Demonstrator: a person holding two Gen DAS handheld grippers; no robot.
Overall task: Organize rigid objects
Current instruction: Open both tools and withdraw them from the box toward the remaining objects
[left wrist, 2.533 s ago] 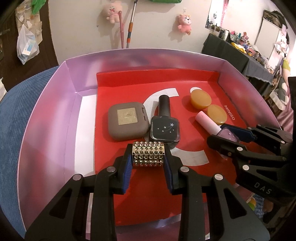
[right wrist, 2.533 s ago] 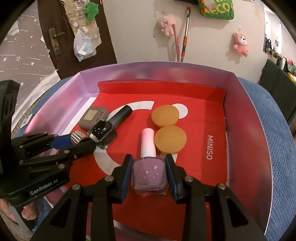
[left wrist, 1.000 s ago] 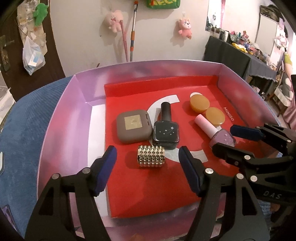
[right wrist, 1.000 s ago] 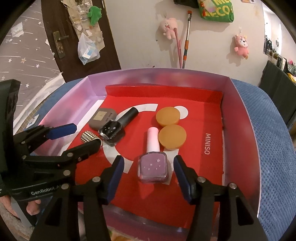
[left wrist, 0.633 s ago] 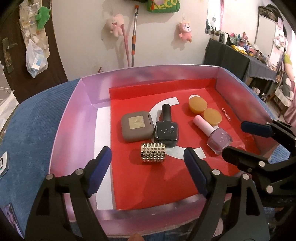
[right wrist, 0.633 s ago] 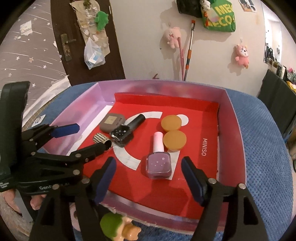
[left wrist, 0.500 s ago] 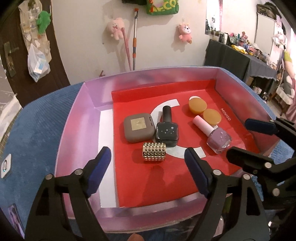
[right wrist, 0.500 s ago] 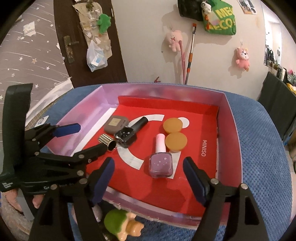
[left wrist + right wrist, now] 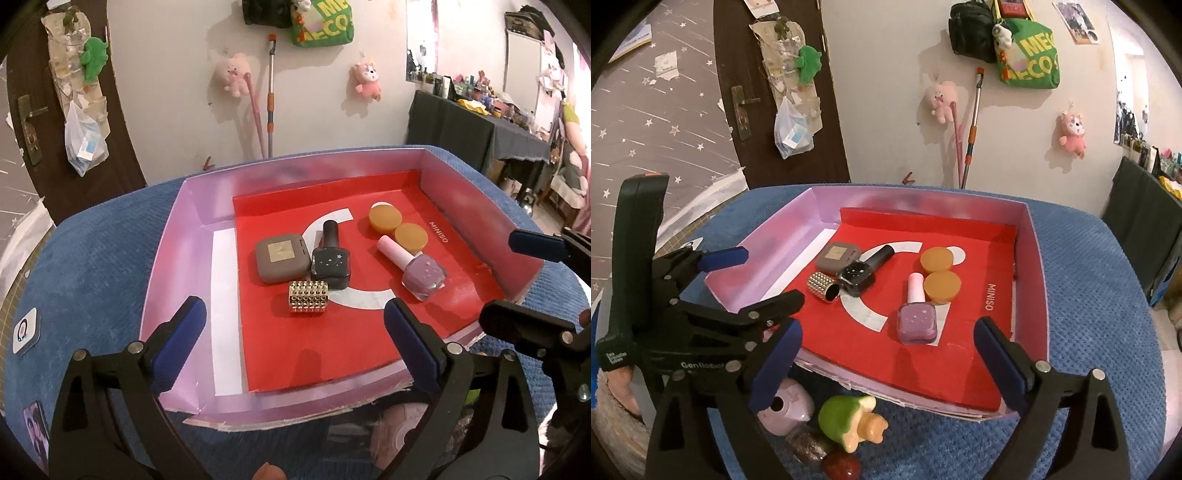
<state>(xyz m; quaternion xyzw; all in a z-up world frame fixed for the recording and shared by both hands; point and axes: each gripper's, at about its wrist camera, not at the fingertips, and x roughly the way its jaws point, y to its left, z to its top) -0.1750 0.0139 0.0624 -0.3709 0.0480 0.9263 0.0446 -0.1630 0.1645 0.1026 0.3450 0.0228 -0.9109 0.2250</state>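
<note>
Red lining covers the floor of a shallow lilac box (image 9: 173, 236) on a blue-covered bench (image 9: 1089, 280). Both tools, left tool (image 9: 293, 325) and right tool (image 9: 886, 341), hover spread wide and empty at its near edge. Ahead of the left tool lies a studded gold cylinder (image 9: 308, 302) beside a dark polish bottle (image 9: 330, 264) and brown compact (image 9: 282, 257); ahead of the right tool lies a lilac polish bottle (image 9: 917, 317) touching two amber discs (image 9: 942, 284).

Both grippers hover with jaws spread wide and empty: the left gripper (image 9: 291, 321) and the right gripper (image 9: 886, 341). A hand (image 9: 622, 389), seemingly, grips the left one.
</note>
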